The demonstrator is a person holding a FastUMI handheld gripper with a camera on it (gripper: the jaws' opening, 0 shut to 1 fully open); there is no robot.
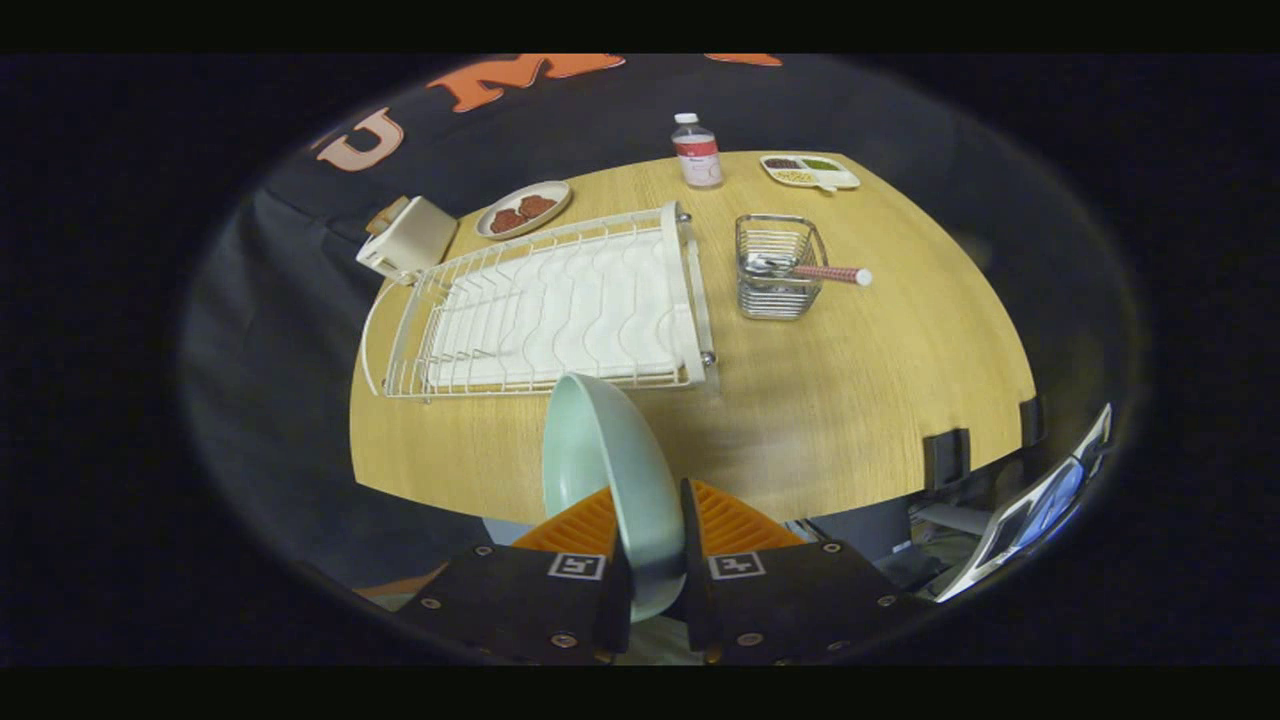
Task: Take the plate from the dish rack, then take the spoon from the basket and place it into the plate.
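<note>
Gripping the pale green plate [610,470] on edge between orange fingers [590,525], bottle [697,152] label unreadable, spoon [815,271] in basket [778,267] beyond.

One pale green plate [610,470] stands on edge between the two orange fingers [585,525], both pressing on it. Beyond them on the single wooden tabletop [850,400] lies one white wire dish rack [550,305] and, ahead to the right, one wire basket [778,267] holding one spoon [815,271] with a pink handle. Farther off stand one bottle [697,151], one sectioned tray [809,172] with three fillings, one small dish [523,209] carrying two reddish-brown pieces, and one cream box [408,240].
</note>
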